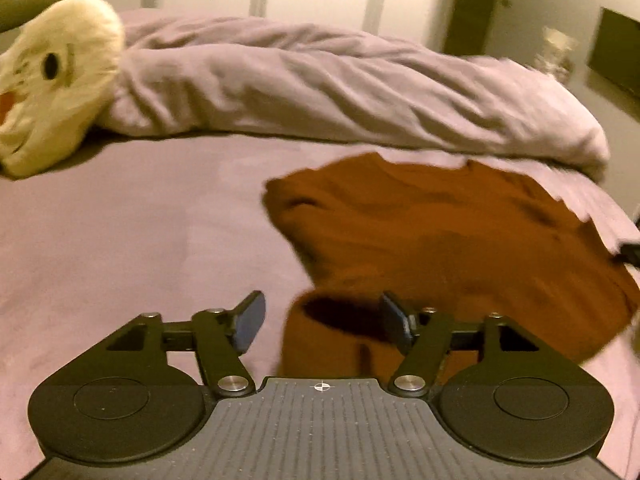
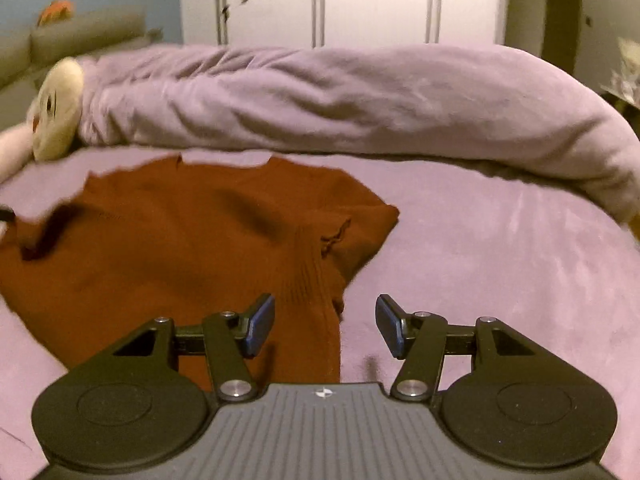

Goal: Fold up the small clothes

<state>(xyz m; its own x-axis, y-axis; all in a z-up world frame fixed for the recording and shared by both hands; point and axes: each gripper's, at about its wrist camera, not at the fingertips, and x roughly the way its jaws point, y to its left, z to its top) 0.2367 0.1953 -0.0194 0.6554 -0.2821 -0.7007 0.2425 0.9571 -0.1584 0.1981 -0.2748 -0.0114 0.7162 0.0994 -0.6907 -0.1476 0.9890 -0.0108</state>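
Note:
A small rust-brown knitted sweater lies spread on the mauve bed sheet. My left gripper is open just above the sweater's near left part, with only cloth showing below the gap and nothing pinched. In the right wrist view the same sweater fills the left and middle. My right gripper is open over its near right edge, where a ribbed sleeve runs toward me. Neither pair of blue pads touches the cloth.
A rolled lilac duvet lies across the far side of the bed, also the duvet in the right view. A cream plush toy rests at the far left. White cupboard doors stand behind.

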